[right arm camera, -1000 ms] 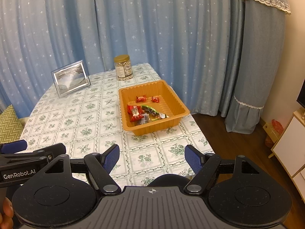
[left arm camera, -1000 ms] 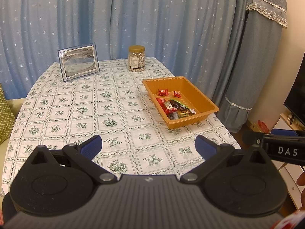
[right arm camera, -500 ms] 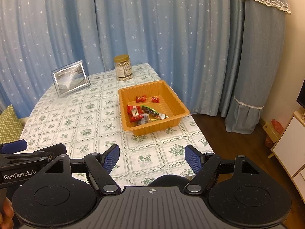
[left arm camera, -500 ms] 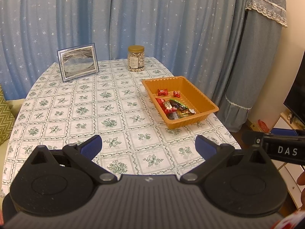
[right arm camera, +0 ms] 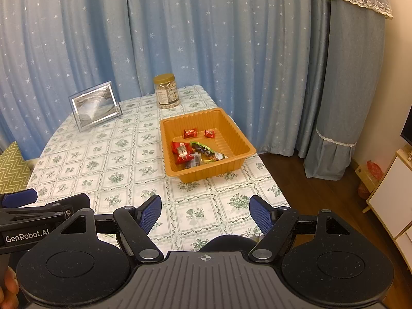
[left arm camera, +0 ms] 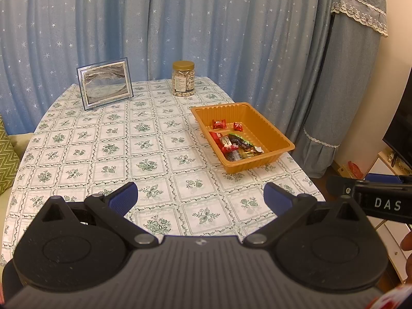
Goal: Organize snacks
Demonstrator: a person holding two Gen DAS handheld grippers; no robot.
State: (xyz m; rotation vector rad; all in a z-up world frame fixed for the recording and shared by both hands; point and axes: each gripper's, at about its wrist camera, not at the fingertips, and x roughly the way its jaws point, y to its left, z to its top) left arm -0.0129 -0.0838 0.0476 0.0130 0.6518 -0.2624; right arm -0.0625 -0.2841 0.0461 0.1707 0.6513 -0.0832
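Small foil-wrapped candies (right arm camera: 191, 149) lie heaped in the ribbed orange plastic tray (right arm camera: 240, 141) near the table's right edge: light, crinkly, likely slippery, best pinched at a twisted wrapper end. The left gripper (left arm camera: 200, 197) and right gripper (right arm camera: 205, 213) hover spread wide, empty, well short of it. The floral tablecloth (left arm camera: 103, 149) offers broad room leftward; the tray's right side sits close to the drop-off.

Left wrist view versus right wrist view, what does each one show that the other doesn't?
Only the left wrist view shows the dark screen edge at far right. Only the right wrist view shows the wooden floor. Both show the orange tray of wrapped snacks, the jar, the picture frame, and both open, empty hand-held grippers, left and right.
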